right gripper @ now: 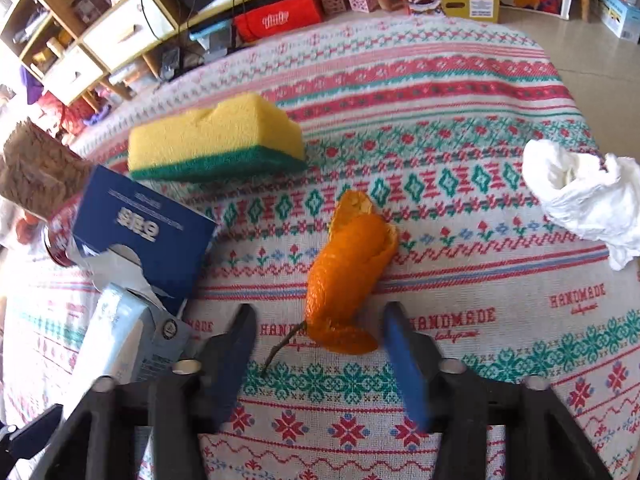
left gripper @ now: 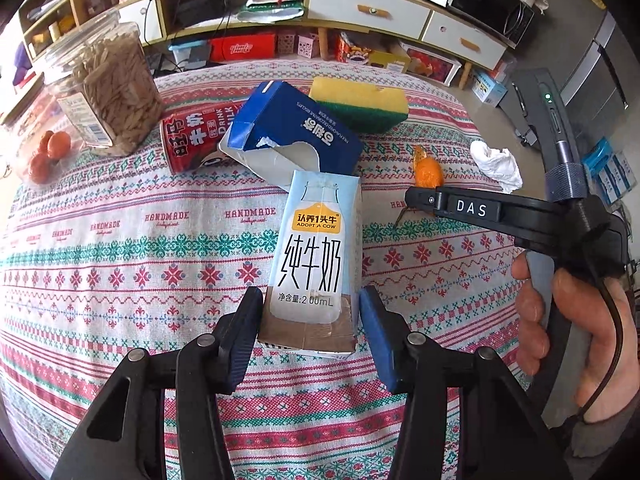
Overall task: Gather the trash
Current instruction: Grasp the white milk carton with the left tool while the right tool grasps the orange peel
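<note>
A light-blue milk carton point(left gripper: 314, 256) lies on the patterned tablecloth point(left gripper: 140, 264). My left gripper point(left gripper: 310, 312) is open with its jaws on either side of the carton's bottom end; the left finger touches it. Behind it lie a torn dark-blue box point(left gripper: 296, 128) and a red drink can point(left gripper: 196, 140). My right gripper point(right gripper: 320, 328) is open around the near end of an orange peel point(right gripper: 352, 264) with a stem. A crumpled white tissue point(right gripper: 580, 204) lies to the right. The right gripper's body point(left gripper: 500, 212) shows in the left wrist view.
A yellow-green sponge point(right gripper: 216, 140) sits behind the blue box. A clear jar of seeds point(left gripper: 104, 84) and small oranges point(left gripper: 52, 152) stand at the left. Shelves and drawers point(left gripper: 360, 4) with boxes beneath run behind the table.
</note>
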